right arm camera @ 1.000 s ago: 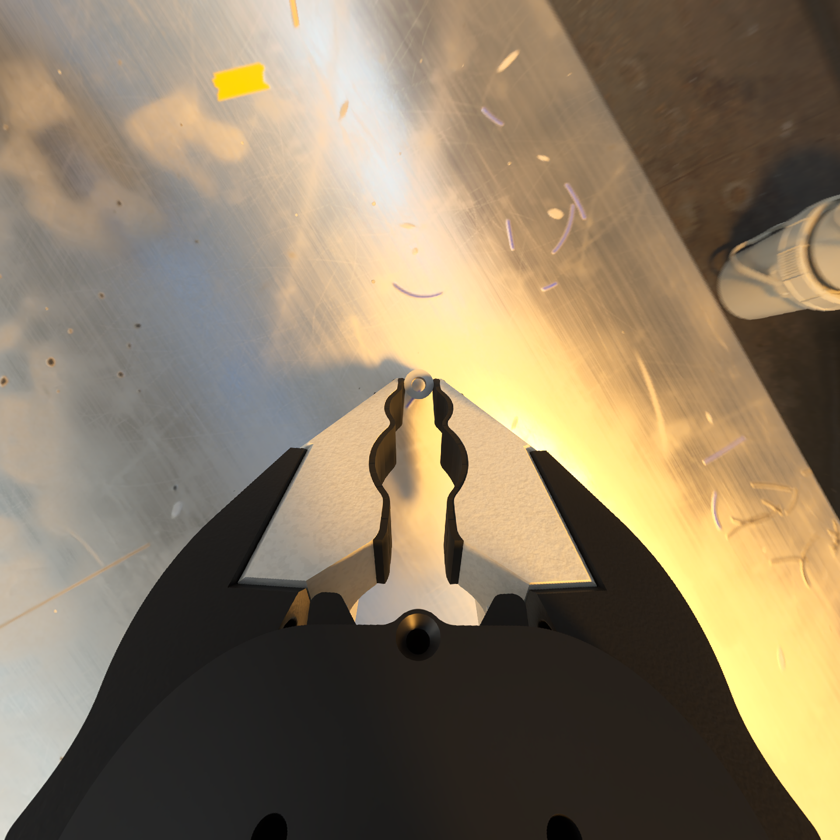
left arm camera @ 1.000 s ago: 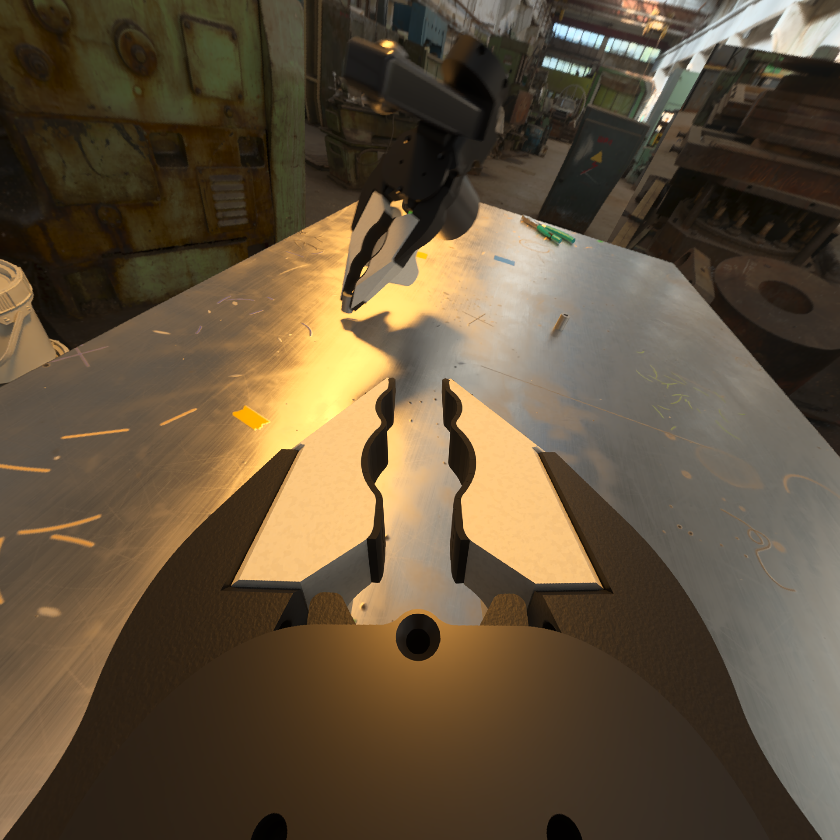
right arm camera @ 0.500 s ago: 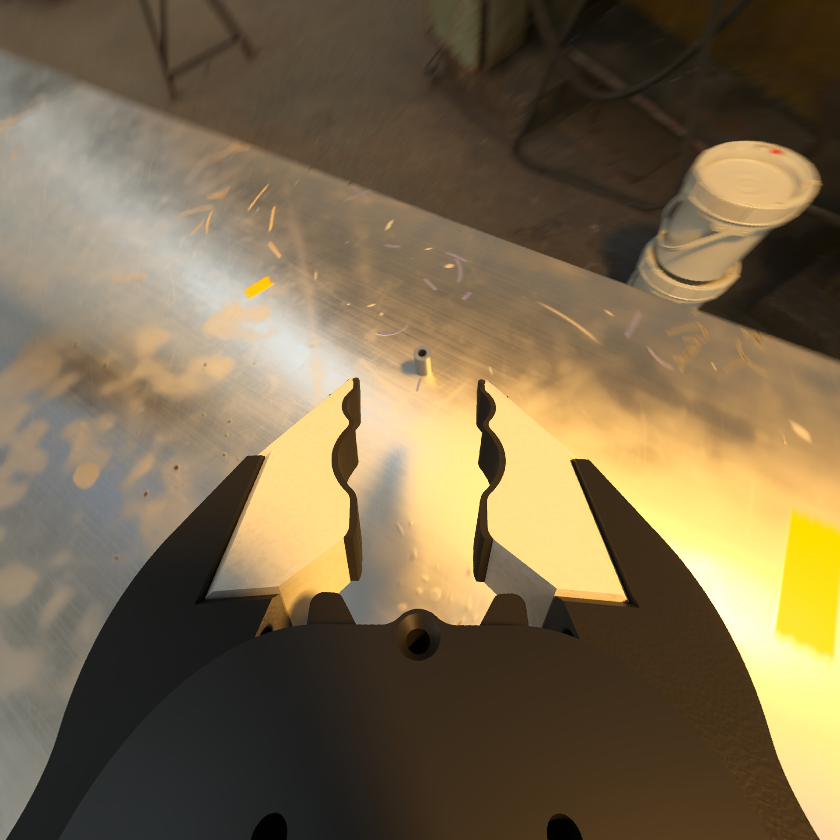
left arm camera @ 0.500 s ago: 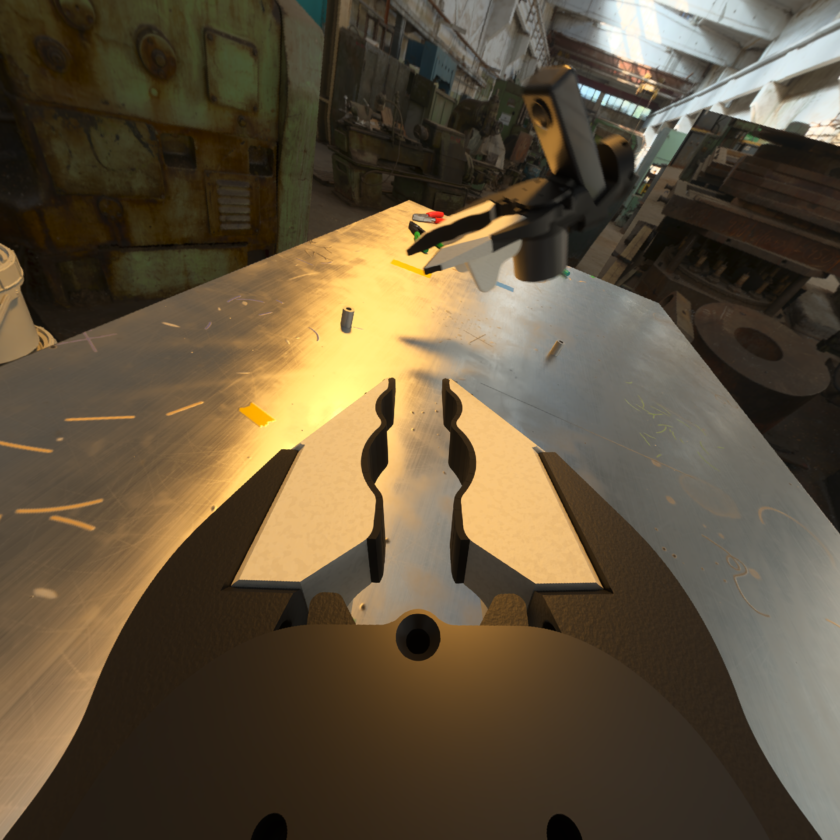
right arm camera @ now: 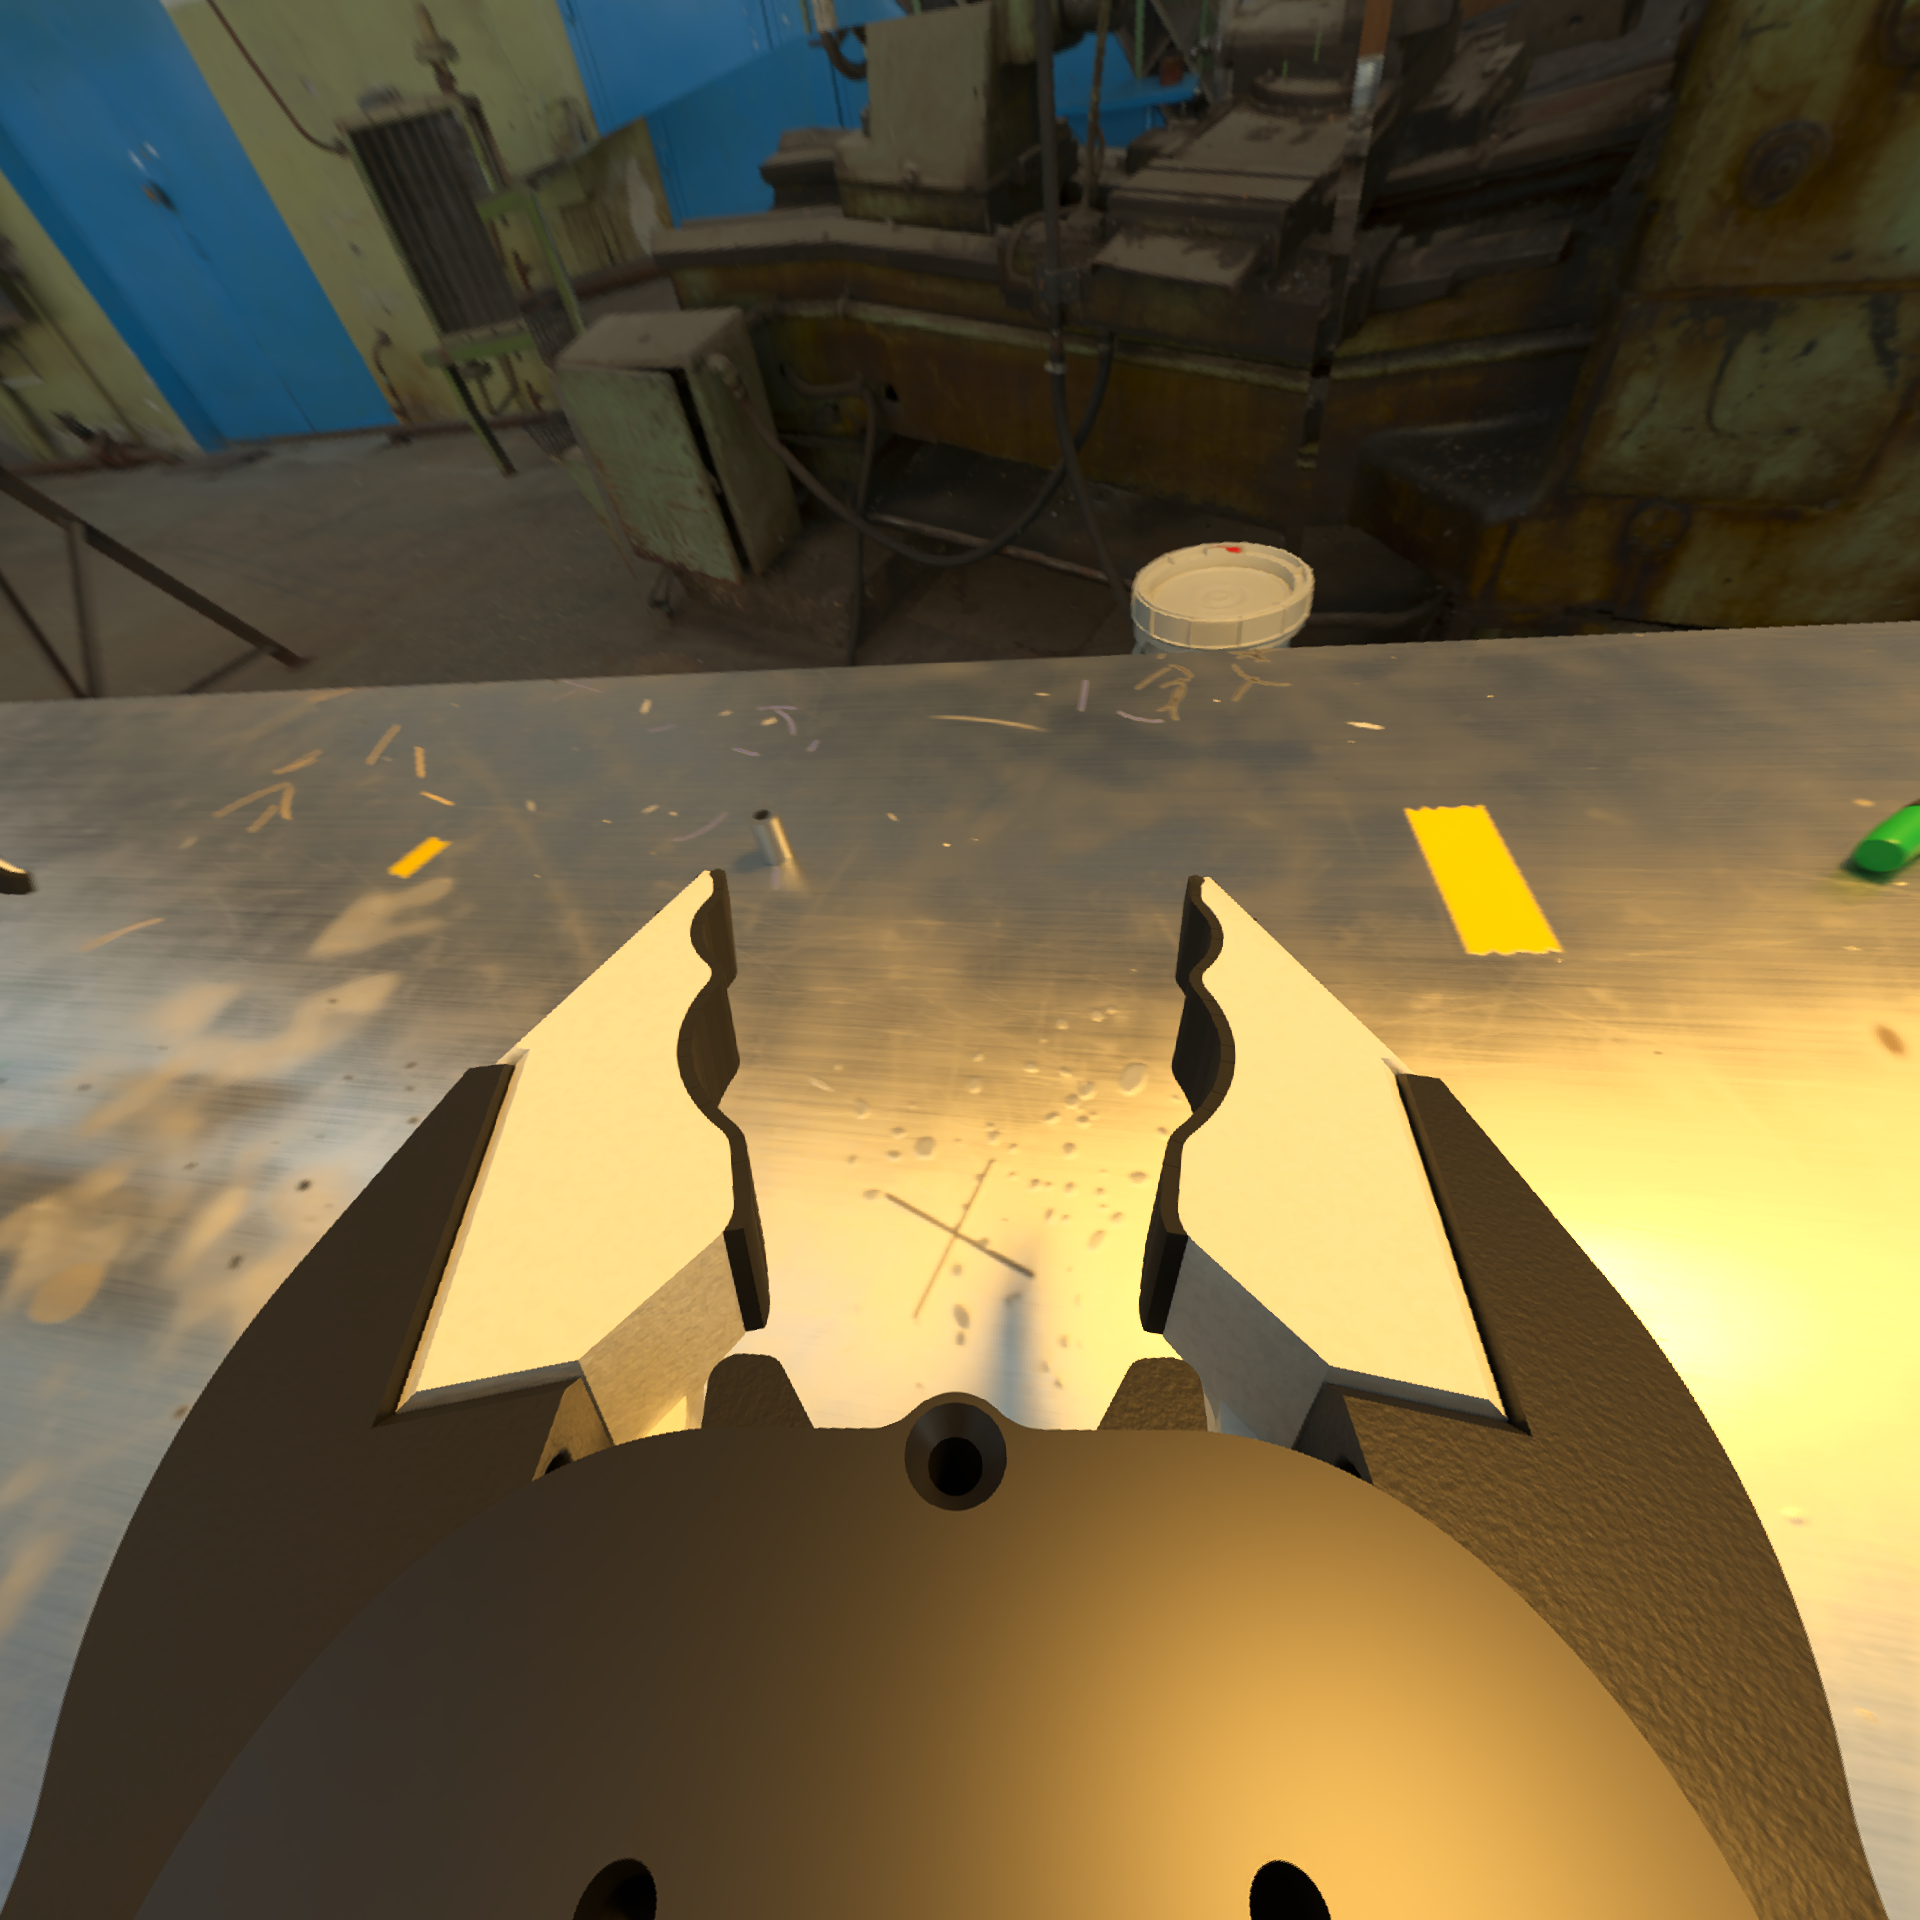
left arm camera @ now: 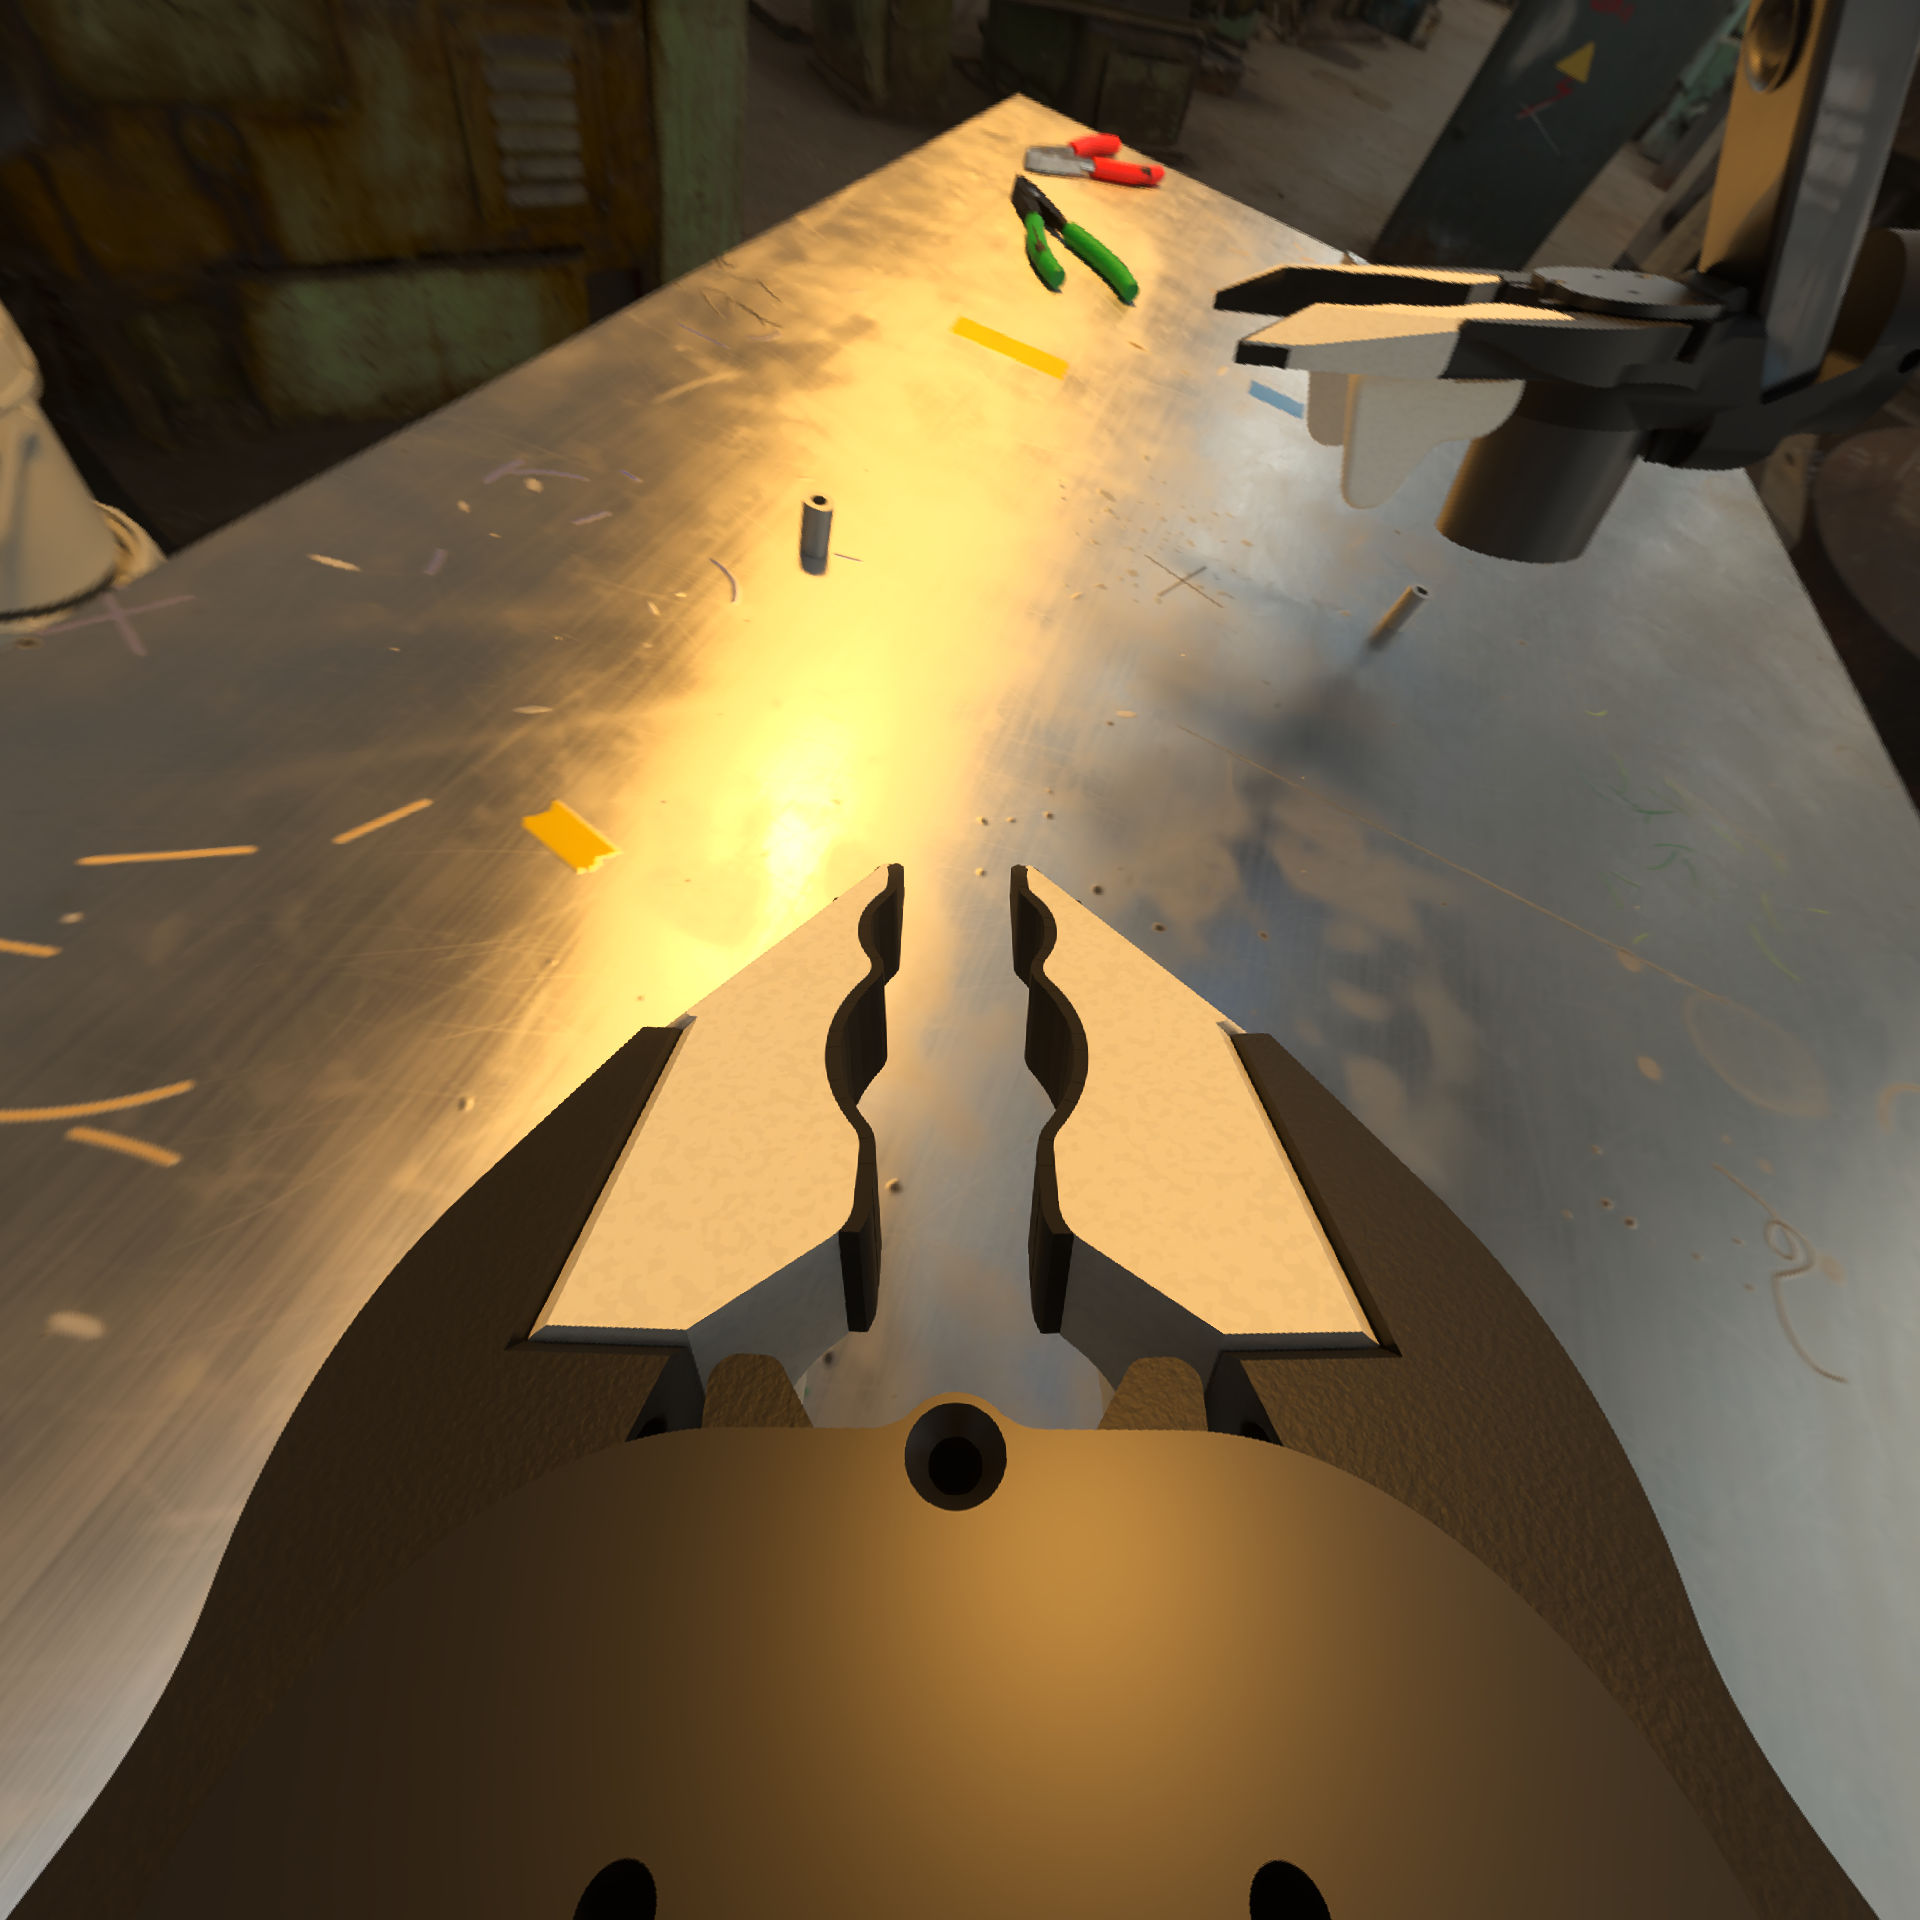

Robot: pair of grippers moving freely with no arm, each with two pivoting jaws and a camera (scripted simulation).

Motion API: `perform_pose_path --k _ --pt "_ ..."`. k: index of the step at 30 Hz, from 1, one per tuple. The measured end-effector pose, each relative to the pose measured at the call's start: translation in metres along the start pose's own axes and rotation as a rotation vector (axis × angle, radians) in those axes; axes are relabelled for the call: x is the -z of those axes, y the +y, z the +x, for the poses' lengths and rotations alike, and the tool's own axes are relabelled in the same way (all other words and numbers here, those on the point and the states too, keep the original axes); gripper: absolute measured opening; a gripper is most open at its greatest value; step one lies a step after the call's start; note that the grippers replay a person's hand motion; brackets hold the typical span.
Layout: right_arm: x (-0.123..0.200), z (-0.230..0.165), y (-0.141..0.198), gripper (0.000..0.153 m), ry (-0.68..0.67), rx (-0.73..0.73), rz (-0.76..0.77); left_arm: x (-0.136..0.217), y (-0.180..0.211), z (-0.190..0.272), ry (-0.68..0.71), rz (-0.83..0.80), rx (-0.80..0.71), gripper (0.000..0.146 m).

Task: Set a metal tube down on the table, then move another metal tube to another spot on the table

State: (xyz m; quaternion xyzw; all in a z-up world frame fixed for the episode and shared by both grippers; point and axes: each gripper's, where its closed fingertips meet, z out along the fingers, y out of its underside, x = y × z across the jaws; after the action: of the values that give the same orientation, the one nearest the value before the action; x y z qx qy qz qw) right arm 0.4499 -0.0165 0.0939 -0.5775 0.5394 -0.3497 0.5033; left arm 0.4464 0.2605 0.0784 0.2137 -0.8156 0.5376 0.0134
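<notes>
A short metal tube stands upright on the steel table, apart from both grippers; it also shows in the right wrist view, just beyond my right gripper's left fingertip. A thinner metal tube lies tilted at the right, below my right gripper, which hovers level above the table. In its own view my right gripper is wide open and empty. My left gripper hangs low over the table's near part, its jaws a narrow gap apart with nothing between them.
Green-handled pliers and a red-handled tool lie at the far end. Yellow tape strips are stuck on the table. A white bucket stands on the floor beyond the table edge. Old machines surround the table.
My right gripper let go of the short tube, which now stands on the table, opened wide, and rose and swung away to the right. My left gripper kept its narrow gap.
</notes>
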Motion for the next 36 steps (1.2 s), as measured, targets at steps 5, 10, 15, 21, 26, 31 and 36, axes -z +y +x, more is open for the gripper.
perform_pose_path --k 5,10,15,21,26,31,36 --pt "-0.009 0.024 0.016 0.098 -0.002 0.045 -0.243 -0.01 -0.006 0.013 0.068 -0.007 0.052 0.021" --pt "-0.032 0.054 0.024 0.082 -0.095 0.046 -0.476 -0.027 -0.012 0.014 0.036 -0.007 0.029 0.021" --pt "-0.008 0.103 0.023 0.065 -0.007 0.228 -0.595 -0.039 -0.018 0.023 0.019 -0.025 -0.064 0.021" --pt "0.049 0.042 0.055 0.058 -0.181 0.151 -0.621 -0.059 -0.014 0.039 0.07 -0.097 -0.185 0.021" --pt "0.078 0.023 0.083 0.046 -0.105 0.176 -0.643 -0.071 -0.014 0.052 0.148 -0.134 -0.185 0.021" --pt "0.105 0.035 0.088 0.032 -0.01 0.213 -0.628 -0.073 -0.008 0.054 0.151 -0.169 -0.216 0.021" --pt "0.114 0.032 0.097 0.027 0.022 0.209 -0.643 -0.072 -0.01 0.054 0.152 -0.173 -0.218 0.021"
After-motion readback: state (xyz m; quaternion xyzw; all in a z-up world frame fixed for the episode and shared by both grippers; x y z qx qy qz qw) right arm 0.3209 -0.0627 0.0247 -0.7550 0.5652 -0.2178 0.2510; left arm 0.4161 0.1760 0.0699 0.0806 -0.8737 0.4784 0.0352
